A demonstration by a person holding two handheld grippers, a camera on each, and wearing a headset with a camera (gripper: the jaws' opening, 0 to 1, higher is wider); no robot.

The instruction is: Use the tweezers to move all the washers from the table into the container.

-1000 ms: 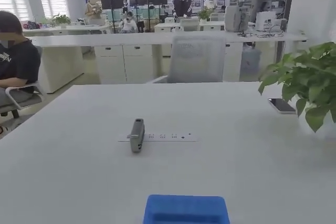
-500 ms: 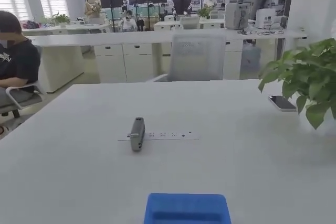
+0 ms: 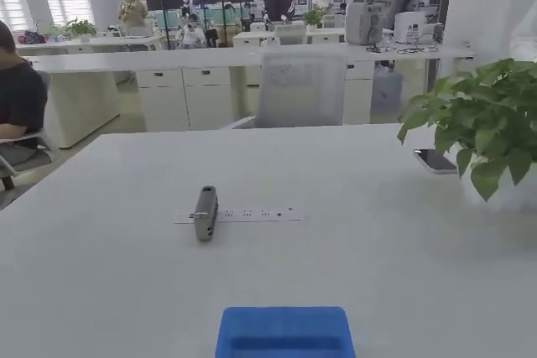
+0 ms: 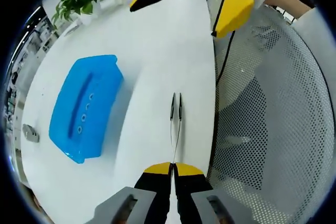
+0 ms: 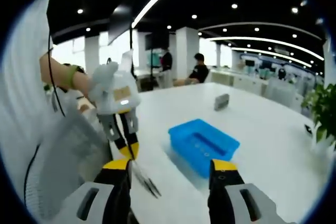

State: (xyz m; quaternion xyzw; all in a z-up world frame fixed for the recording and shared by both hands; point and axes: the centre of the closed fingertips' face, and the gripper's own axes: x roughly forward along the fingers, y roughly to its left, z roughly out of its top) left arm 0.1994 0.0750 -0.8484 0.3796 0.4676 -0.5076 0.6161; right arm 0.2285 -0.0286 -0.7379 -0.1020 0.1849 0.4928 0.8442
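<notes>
Near blue container (image 4: 84, 111), tweezers (image 4: 176, 114) in left gripper (image 4: 171, 168)

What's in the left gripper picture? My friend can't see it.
The left gripper pinches tweezers that point out over a white table. A blue container sits to their left, and the right gripper is open at the top.

The left gripper (image 4: 171, 169) and right gripper (image 5: 170, 165) each have two black jaws capped in yellow, set on grey metal mounts at 6 o'clock of their own views. The left gripper's boxy white housing (image 5: 114, 94) sits behind its jaws. The person wears a white perforated mesh garment (image 4: 273, 108) crossed by a thin black cable (image 4: 224, 64), and a dark wristband (image 5: 67, 73).
</notes>
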